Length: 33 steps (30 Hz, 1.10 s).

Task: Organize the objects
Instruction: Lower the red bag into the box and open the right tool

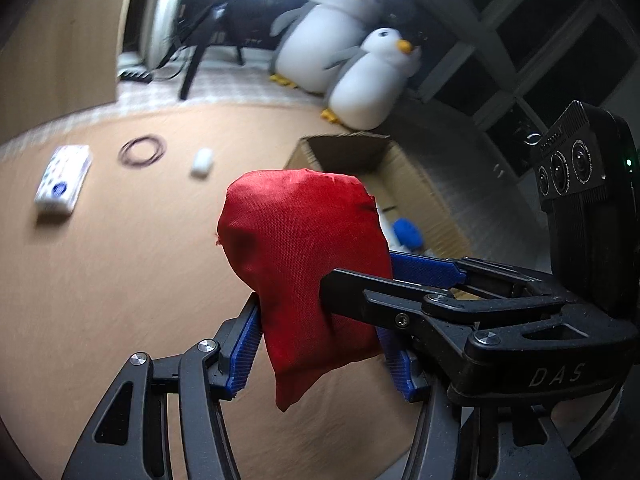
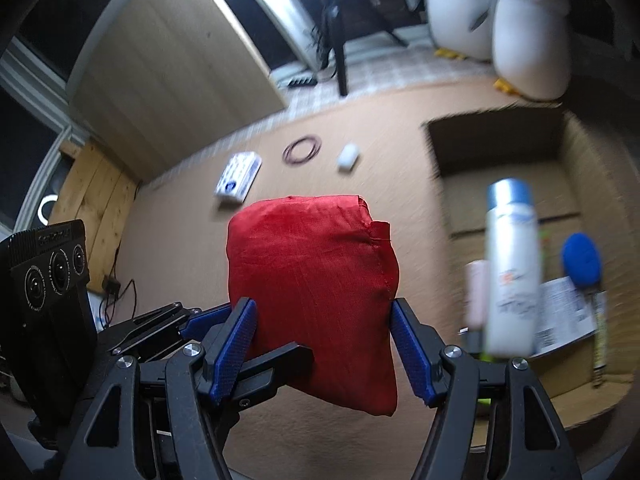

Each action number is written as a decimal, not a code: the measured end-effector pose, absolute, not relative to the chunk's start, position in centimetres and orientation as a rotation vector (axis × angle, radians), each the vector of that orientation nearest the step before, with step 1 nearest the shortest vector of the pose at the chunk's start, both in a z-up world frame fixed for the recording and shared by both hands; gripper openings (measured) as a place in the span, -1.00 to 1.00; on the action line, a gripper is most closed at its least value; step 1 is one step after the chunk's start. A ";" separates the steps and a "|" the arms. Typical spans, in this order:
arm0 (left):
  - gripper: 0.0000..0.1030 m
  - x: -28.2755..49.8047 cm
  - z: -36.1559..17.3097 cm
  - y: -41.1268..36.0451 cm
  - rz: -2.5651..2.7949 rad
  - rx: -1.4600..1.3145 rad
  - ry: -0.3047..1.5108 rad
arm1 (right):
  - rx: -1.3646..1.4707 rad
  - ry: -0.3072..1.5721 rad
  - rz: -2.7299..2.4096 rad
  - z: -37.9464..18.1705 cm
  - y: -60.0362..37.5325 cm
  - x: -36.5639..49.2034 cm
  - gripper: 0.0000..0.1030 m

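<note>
A stuffed red cloth bag (image 1: 296,256) hangs above the tan table (image 1: 100,280), held from two sides. In the left wrist view my left gripper (image 1: 322,360) presses its blue pads on the bag's lower part. My right gripper (image 1: 360,276) reaches in from the right and clamps the bag higher up. In the right wrist view the red bag (image 2: 312,280) sits between the pads of the right gripper (image 2: 324,348), and the left gripper (image 2: 256,332) comes in from the left. An open cardboard box (image 2: 580,152) stands to the right of the bag.
On the table behind the bag lie a white packet (image 1: 62,180), a ring of rubber bands (image 1: 142,151) and a small white case (image 1: 202,162). The box holds a white spray bottle (image 2: 510,268), a blue round object (image 2: 582,260) and leaflets. Two penguin plush toys (image 1: 372,80) stand behind it.
</note>
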State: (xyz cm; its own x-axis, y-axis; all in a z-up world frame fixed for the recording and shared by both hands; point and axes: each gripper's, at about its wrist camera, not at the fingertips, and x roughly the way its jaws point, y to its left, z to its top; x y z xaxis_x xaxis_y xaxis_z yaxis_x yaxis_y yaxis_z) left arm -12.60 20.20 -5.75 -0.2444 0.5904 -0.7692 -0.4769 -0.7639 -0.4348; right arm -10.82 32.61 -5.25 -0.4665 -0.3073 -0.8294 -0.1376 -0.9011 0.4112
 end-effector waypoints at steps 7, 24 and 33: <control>0.13 -13.1 -4.5 25.6 2.028 -1.281 -0.106 | 1.530 -0.686 -2.611 -3.8 37.1 -10.0 0.26; 0.13 -14.6 -5.4 34.8 1.966 -1.259 -0.063 | 1.547 -0.745 -2.715 -4.1 45.0 -8.8 0.26; 0.23 -14.8 -6.1 35.7 1.952 -1.272 -0.036 | 1.552 -0.760 -2.765 -4.1 45.9 -8.9 0.26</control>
